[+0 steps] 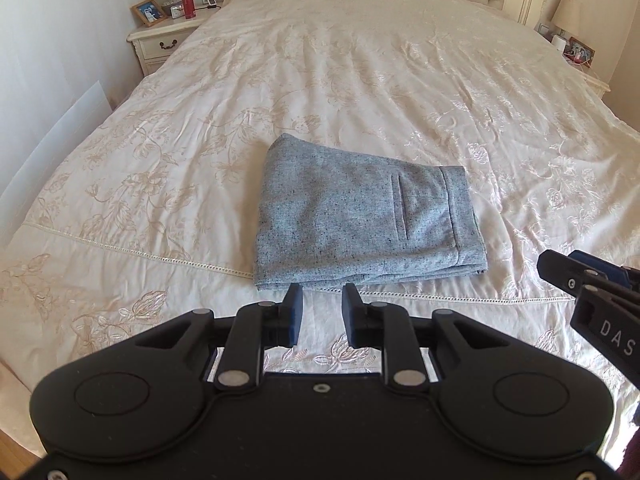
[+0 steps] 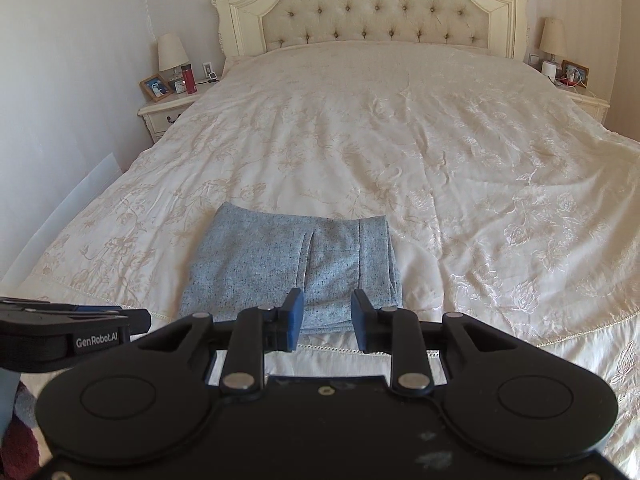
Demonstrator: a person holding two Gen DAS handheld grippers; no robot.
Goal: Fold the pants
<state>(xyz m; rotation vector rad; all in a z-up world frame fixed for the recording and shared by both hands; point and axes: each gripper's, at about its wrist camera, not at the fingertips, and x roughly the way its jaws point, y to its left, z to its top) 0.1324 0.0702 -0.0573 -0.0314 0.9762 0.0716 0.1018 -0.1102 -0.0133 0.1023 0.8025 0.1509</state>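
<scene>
Hovering: your left gripper (image 1: pixel 322 300) and right gripper (image 2: pixel 326 308) both hang released with nothing between the pads. Folded pants (image 1: pixel 360 216) lie flat on the bedspread (image 1: pixel 360 80), at 12 o'clock just beyond both grippers' fingertips.

Cream embroidered bedspread (image 1: pixel 360 60) over the bed, folded grey pants (image 1: pixel 360 216) flat on it

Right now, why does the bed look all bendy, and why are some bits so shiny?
In the left wrist view the fisheye lens bows the cream embroidered bedspread outward and darkens the corners; daylight makes its satin flowers glare on the right. In the right wrist view the tufted cream headboard curves too, and the folded grey flecked pants stay sharp, with soft shadows.
</scene>
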